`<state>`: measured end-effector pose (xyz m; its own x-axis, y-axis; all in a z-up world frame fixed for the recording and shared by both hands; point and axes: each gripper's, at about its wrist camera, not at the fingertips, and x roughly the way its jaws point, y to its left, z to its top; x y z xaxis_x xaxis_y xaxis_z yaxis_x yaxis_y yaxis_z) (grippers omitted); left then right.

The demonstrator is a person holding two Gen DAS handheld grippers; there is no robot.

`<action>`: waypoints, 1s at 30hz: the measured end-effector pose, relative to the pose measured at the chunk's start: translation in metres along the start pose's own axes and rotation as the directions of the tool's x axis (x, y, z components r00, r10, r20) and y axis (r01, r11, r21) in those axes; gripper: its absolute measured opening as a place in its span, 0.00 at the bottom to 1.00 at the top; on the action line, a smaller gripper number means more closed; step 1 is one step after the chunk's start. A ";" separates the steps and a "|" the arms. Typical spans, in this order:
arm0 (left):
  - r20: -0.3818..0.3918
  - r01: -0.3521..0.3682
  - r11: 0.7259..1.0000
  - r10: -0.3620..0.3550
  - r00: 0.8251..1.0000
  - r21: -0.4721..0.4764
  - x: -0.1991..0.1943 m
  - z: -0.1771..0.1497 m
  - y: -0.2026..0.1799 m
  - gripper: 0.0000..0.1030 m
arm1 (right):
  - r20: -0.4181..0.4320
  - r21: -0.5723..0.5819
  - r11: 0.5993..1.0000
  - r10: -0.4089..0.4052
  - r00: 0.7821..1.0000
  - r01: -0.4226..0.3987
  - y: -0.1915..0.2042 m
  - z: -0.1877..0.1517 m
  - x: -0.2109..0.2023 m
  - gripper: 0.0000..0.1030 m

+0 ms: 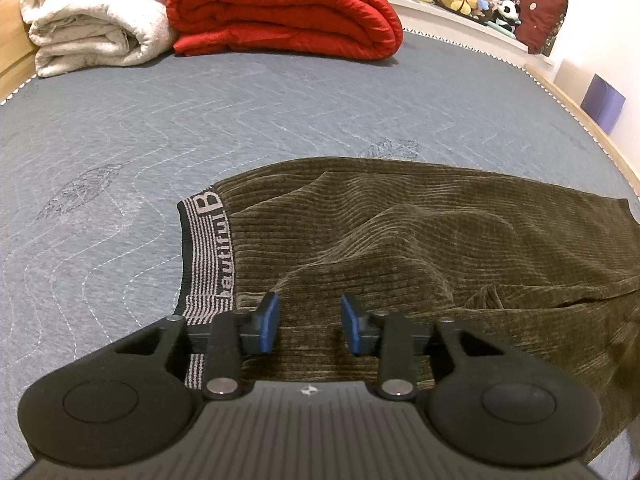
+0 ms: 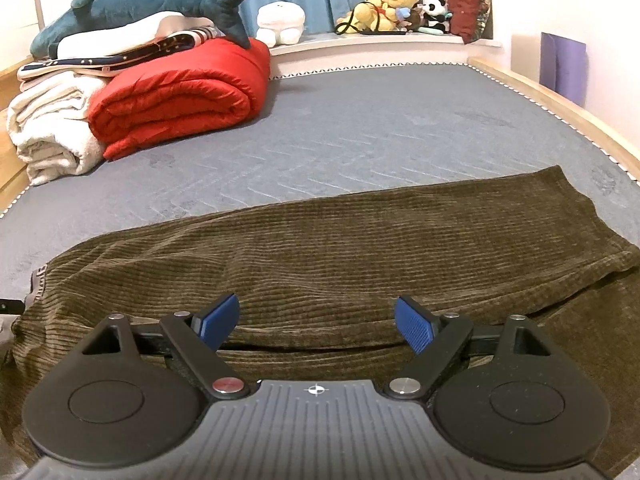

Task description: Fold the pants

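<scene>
Olive corduroy pants (image 1: 440, 240) lie lengthwise across the grey quilted mattress (image 1: 200, 120), one leg laid over the other. Their black and grey striped waistband (image 1: 208, 248) with lettering is at the left end. My left gripper (image 1: 309, 320) hovers just right of the waistband, its blue pads (image 1: 267, 322) apart with flat fabric showing in the gap and nothing pinched. In the right wrist view the pants (image 2: 320, 248) stretch to the leg hems at the right. My right gripper (image 2: 317, 320) stands wide open over the near folded edge of the legs.
A folded red quilt (image 1: 288, 12) and a white blanket (image 1: 92, 20) sit at the far left of the bed, with a plush shark (image 2: 152, 8) on top. Plush toys (image 2: 384, 8) line the window ledge. A wooden bed rail (image 2: 552, 100) runs along the right.
</scene>
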<state>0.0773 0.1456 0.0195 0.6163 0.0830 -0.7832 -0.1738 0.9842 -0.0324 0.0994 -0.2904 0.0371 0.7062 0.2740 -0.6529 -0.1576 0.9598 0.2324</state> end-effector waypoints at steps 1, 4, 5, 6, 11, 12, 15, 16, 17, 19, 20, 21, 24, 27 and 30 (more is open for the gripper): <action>0.003 0.002 1.000 -0.002 1.000 0.002 0.000 0.000 -0.001 0.35 | 0.001 -0.001 1.000 0.004 1.000 -0.004 0.001 0.000 0.000 0.84; 0.013 0.014 1.000 -0.014 1.000 0.001 -0.001 -0.002 -0.004 0.35 | 0.006 -0.011 1.000 0.012 1.000 -0.012 0.007 0.002 0.000 0.83; 0.016 0.018 1.000 -0.018 1.000 -0.001 -0.001 -0.003 -0.005 0.35 | 0.008 -0.014 1.000 0.015 1.000 -0.015 0.008 0.002 -0.001 0.83; 0.020 0.023 1.000 -0.023 1.000 -0.003 -0.001 -0.004 -0.006 0.35 | 0.012 -0.018 1.000 0.019 1.000 -0.019 0.009 0.003 -0.001 0.83; -0.011 0.053 0.998 -0.053 0.999 -0.013 0.003 0.005 0.004 0.35 | 0.035 -0.007 0.999 0.039 0.999 -0.038 0.006 0.007 -0.007 0.83; -0.022 0.066 0.997 -0.067 0.997 -0.038 0.004 0.010 0.012 0.35 | 0.043 -0.005 0.999 0.039 0.998 -0.039 0.006 0.009 -0.009 0.83; -0.032 0.061 0.991 -0.065 0.997 -0.118 0.008 0.028 0.033 0.39 | 0.063 -0.003 0.999 0.048 0.997 -0.048 0.006 0.012 -0.014 0.83; -0.033 0.040 0.991 -0.045 0.998 -0.131 0.012 0.035 0.041 0.42 | 0.066 -0.005 0.998 0.056 0.996 -0.056 0.006 0.013 -0.015 0.83; -0.033 0.015 0.991 -0.020 0.999 -0.135 0.016 0.041 0.046 0.45 | 0.071 -0.013 0.998 0.065 0.995 -0.064 0.007 0.013 -0.017 0.83; -0.029 -0.042 0.990 0.039 0.999 -0.138 0.027 0.055 0.056 0.55 | 0.077 -0.029 0.997 0.070 0.995 -0.068 0.008 0.015 -0.018 0.83; -0.027 -0.060 0.988 0.057 0.998 -0.143 0.033 0.061 0.060 0.57 | 0.079 -0.038 0.997 0.071 0.994 -0.068 0.008 0.016 -0.019 0.83; -0.026 -0.072 0.986 0.069 0.997 -0.153 0.041 0.067 0.065 0.61 | 0.081 -0.042 0.997 0.069 0.994 -0.066 0.009 0.017 -0.019 0.83; -0.028 -0.083 0.979 0.079 0.996 -0.187 0.066 0.083 0.078 0.68 | 0.080 -0.039 0.997 0.072 0.994 -0.069 0.007 0.019 -0.018 0.83; -0.028 -0.107 0.978 0.104 0.994 -0.180 0.093 0.095 0.081 0.75 | 0.061 -0.043 0.996 0.080 0.995 -0.077 0.006 0.018 -0.013 0.83; -0.029 -0.112 0.984 0.109 0.994 -0.142 0.120 0.105 0.077 0.80 | 0.046 -0.072 0.995 0.075 0.996 -0.071 0.007 0.017 -0.008 0.83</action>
<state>0.2188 0.2482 -0.0118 0.5710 0.1847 -0.7999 -0.3486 0.9367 -0.0325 0.1043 -0.2871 0.0556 0.7232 0.3419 -0.6000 -0.2570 0.9397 0.2258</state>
